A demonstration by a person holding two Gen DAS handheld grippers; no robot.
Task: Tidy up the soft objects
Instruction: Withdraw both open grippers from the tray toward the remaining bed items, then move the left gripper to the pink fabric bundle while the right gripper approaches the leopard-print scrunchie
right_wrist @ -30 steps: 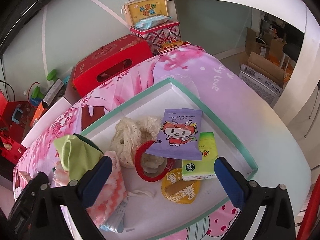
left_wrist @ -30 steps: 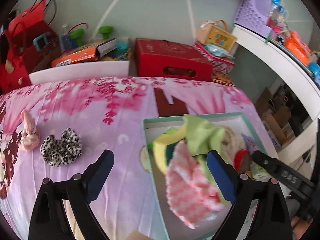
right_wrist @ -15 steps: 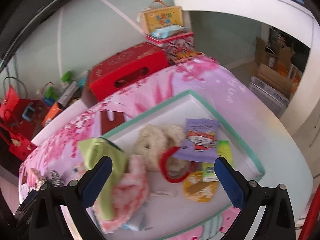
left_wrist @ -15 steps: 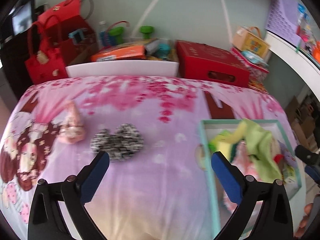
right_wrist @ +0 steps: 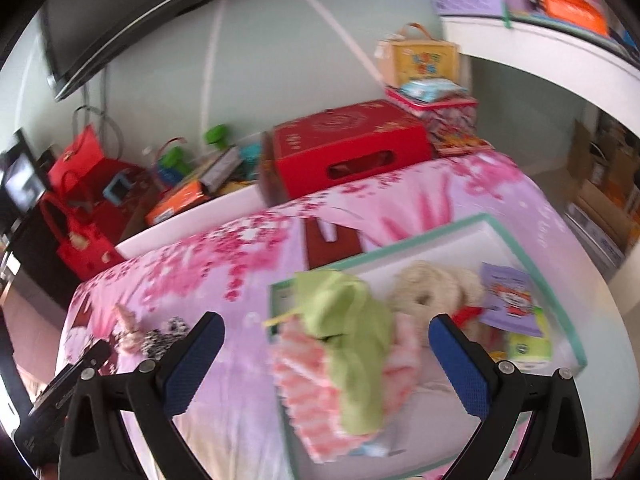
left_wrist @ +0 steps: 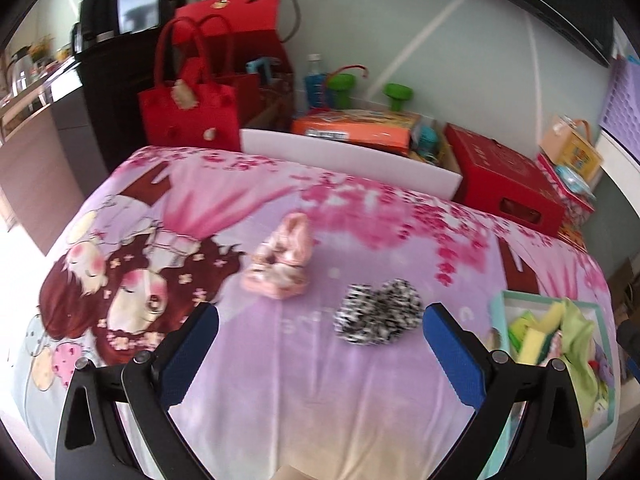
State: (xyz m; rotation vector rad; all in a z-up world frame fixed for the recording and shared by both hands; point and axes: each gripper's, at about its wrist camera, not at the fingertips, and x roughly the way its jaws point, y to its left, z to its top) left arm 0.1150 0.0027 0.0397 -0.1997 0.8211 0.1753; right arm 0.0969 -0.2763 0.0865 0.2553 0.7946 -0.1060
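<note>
Two loose soft items sit ahead of my left tongs [left_wrist: 320,344]: the spotted scrunchie [left_wrist: 378,312] just beyond the gap toward the right pad, the pink knotted one [left_wrist: 282,264] further out, to its left. Left tongs have just finished opening, now as wide as they go, nothing in them; right tongs [right_wrist: 326,360] also spread wide & empty, above the teal-rimmed tray [right_wrist: 532,256]. Risks: fabric is floppy, so a shallow pinch could snag the bedsheet [left_wrist: 280,400] w/ the scrunchie, or slip off. Tray is piled high; the green cloth [right_wrist: 352,344] & pink striped cloth [right_wrist: 308,388] hang over its near rim, so another drop-in may push them out. Room: plenty of open sheet around both scrunchies; sheet's edge is well off to the left.
</note>
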